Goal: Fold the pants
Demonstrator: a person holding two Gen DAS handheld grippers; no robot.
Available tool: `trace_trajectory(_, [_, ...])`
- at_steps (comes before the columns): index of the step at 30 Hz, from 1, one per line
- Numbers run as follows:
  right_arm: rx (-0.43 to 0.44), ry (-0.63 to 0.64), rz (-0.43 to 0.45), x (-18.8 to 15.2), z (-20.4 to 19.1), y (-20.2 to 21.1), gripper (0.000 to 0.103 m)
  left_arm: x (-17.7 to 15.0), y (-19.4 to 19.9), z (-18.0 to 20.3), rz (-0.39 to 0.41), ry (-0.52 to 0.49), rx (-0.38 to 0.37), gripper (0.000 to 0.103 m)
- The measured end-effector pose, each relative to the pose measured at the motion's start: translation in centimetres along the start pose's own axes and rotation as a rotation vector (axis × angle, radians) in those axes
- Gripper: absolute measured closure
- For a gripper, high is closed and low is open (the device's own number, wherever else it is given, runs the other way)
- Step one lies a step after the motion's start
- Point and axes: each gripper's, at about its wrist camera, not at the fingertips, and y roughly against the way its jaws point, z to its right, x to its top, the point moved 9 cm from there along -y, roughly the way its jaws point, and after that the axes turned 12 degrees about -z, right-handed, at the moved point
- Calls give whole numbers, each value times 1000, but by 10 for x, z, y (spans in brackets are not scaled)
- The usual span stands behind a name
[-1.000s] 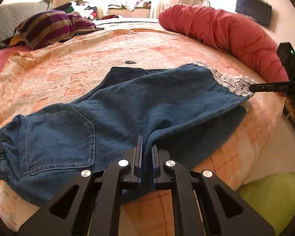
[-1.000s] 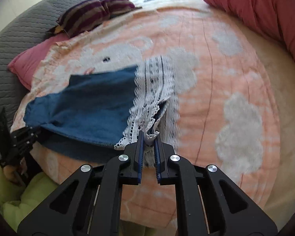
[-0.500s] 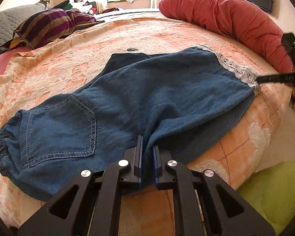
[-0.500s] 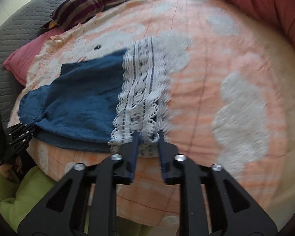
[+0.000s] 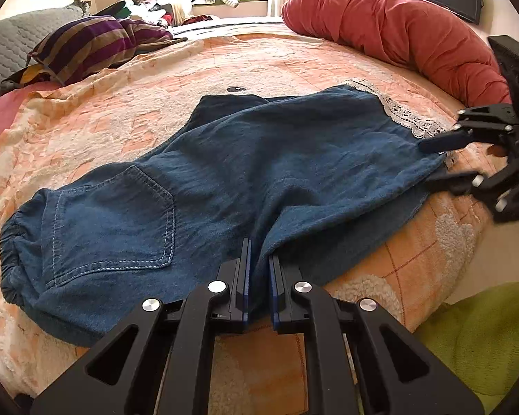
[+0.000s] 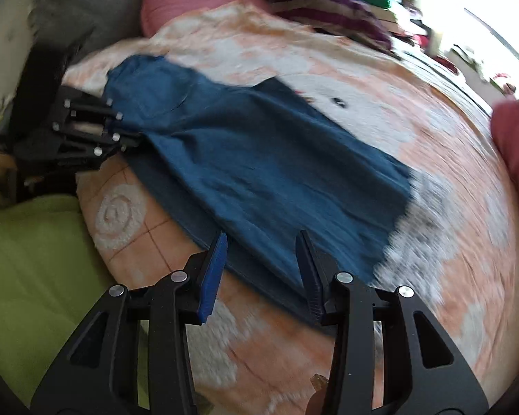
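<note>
Blurring: smearing the whole right wrist view, so the lace hem [image 6: 429, 228] reads only as a grey-white streak and its edge cannot be traced.
Hidden: the fabric pinched by the left gripper [image 5: 258, 269] disappears between its fingers, and how deep it goes cannot be seen; the lower layer of the pants shows only as a darker strip along the near edge.
Cut off: the right gripper [image 5: 443, 159] sits at the right border of the left wrist view, its body partly out of frame; the red bolster [image 5: 398, 34] and green cushion [image 5: 481, 339] also run past the edge.
Pants: the blue denim pants [image 5: 225, 180] lie flat on the orange bedspread [image 5: 276, 65], folded leg over leg, back pocket [image 5: 110, 221] up and to the left of the left fingers, elastic waist farther left, lace hem far ahead and to the right.
Left fingers: pressed close together with a fold of denim at the crotch edge clamped between the blue pads [image 5: 246, 276].
Right fingers: spread wide, nothing between them; the near edge of the pant leg [image 6: 259, 180] lies just ahead of and between the two tips, the lace hem off to the right of the right-hand finger.
Other gripper seen: in the right wrist view the left gripper [image 6: 124, 135] is far left, at the pants' edge.
Background: striped pillow [image 5: 86, 41] far ahead to the left.
</note>
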Motion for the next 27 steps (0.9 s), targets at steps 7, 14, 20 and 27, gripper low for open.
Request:
trace_trajectory(7, [-14, 63, -41, 8, -9, -20, 95, 0, 4, -2, 9, 9, -17, 94])
trace_trajectory(14, [102, 66, -21, -7, -14, 1, 101, -5, 16, -4, 17, 6, -55, 93])
trace_trajectory(20, [128, 40, -50, -6, -19, -12, 98, -13, 11, -6, -15, 24, -88, 87])
trace_trajectory(27, [209, -137, 97, -3, 25, 33, 70, -14, 60, -44, 115, 159, -157, 56])
